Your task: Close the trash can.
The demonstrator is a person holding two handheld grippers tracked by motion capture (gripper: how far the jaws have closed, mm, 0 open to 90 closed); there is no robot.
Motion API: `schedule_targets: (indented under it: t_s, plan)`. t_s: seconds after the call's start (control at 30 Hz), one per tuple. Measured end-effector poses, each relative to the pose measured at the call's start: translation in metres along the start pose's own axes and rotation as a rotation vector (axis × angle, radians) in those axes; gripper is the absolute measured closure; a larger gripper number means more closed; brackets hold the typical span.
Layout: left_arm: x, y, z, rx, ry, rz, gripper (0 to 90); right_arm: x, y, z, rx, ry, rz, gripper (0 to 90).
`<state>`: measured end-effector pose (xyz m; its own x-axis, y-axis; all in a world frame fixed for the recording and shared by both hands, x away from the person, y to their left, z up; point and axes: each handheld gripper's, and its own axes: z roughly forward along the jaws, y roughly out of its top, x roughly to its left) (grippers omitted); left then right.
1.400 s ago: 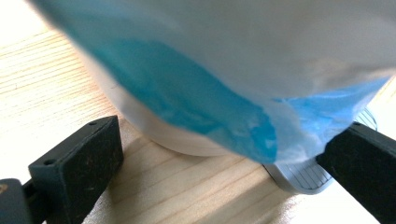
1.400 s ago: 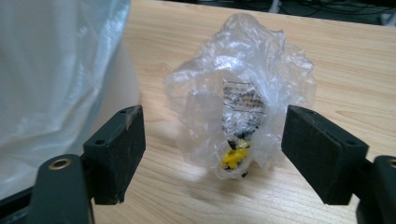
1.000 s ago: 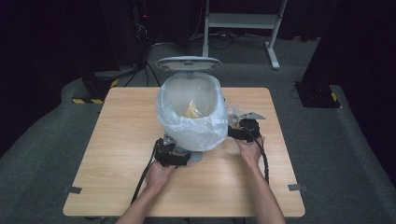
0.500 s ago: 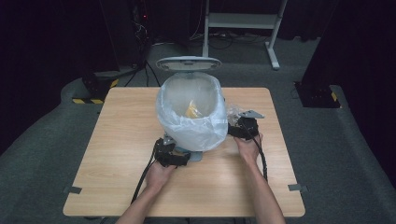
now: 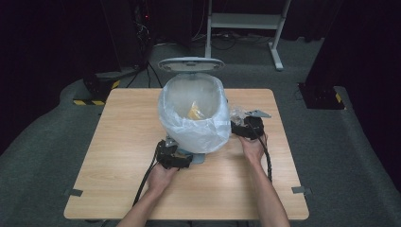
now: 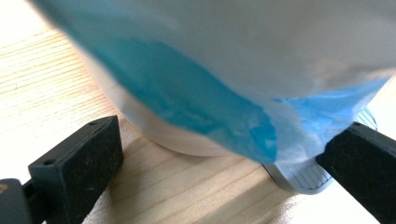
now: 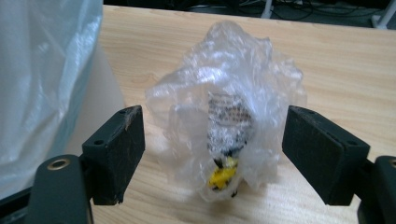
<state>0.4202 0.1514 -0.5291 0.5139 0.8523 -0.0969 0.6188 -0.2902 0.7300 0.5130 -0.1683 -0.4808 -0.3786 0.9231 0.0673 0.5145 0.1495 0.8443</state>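
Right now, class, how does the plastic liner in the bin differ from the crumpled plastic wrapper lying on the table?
The liner is stretched open over the bin's rim; the wrapper is balled up. The liner is milky and much larger; the wrapper is clear, showing print and something yellow. The wrapper sits between the right gripper's open jaws. Both are thin plastic.

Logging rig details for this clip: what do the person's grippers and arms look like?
Both the left gripper and the right gripper are black, with blocky flat jaws and black trailing cables. A grey three-cornered plate tops the right one. The forearms are bare, no sleeves.
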Motion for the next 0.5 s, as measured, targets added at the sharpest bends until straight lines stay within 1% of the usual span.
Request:
schedule_targets:
  t_s: [0.07,0.13,0.2,0.23,0.33,0.4,0.43,0.47,0.5]
  plan:
    - [0.000,0.000,0.000,0.000,0.000,0.000,0.7,0.001,0.003,0.000,0.001,0.001,-0.001,21.2]
    - [0.000,0.000,0.000,-0.005,0.005,0.003,0.7,0.003,0.006,0.000,-0.016,-0.003,-0.019,21.5]
    - [0.000,0.000,0.000,-0.001,-0.003,-0.004,0.7,0.003,0.009,0.003,0.008,-0.004,-0.007,20.4]
    - [0.000,0.000,0.000,0.002,-0.001,0.001,0.7,0.003,0.009,0.004,0.010,-0.009,-0.011,20.3]
    - [0.000,0.000,0.000,-0.002,0.000,-0.002,0.7,0.003,0.011,0.009,0.014,-0.013,-0.005,19.9]
    - [0.000,0.000,0.000,-0.009,0.005,-0.002,0.7,0.002,0.011,0.011,0.015,-0.018,-0.001,19.9]
    - [0.000,0.000,0.000,-0.009,0.005,-0.002,0.7,0.002,0.010,0.013,0.021,-0.022,-0.002,19.9]
    - [0.000,0.000,0.000,-0.009,0.005,-0.003,0.7,0.001,0.007,0.017,0.041,-0.030,0.007,19.8]
    - [0.000,0.000,0.000,-0.009,0.005,-0.003,0.7,0.001,0.007,0.017,0.041,-0.030,0.007,19.8]
